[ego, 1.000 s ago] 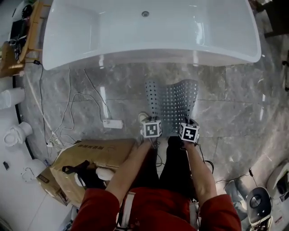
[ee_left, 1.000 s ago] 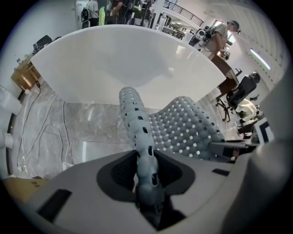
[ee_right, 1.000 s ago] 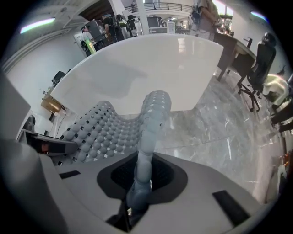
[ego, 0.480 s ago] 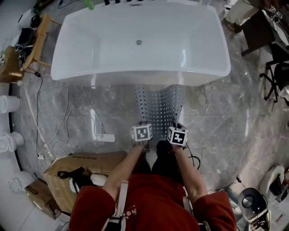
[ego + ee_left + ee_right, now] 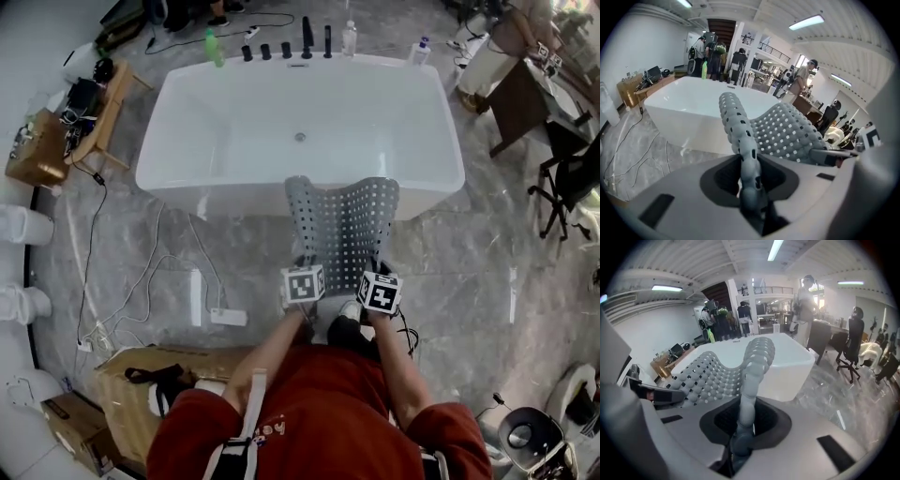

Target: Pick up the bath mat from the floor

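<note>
Bath mat, grey and full of holes, is off the marble floor, held up in front of the person by its near edge, one corner in each tool. The left gripper is clamped on the left corner, and the right gripper is pinched tight on the right corner. From the jaws the mat arches forward, sagging in the middle. In the head view its far end overlaps the near rim of the white bathtub.
</note>
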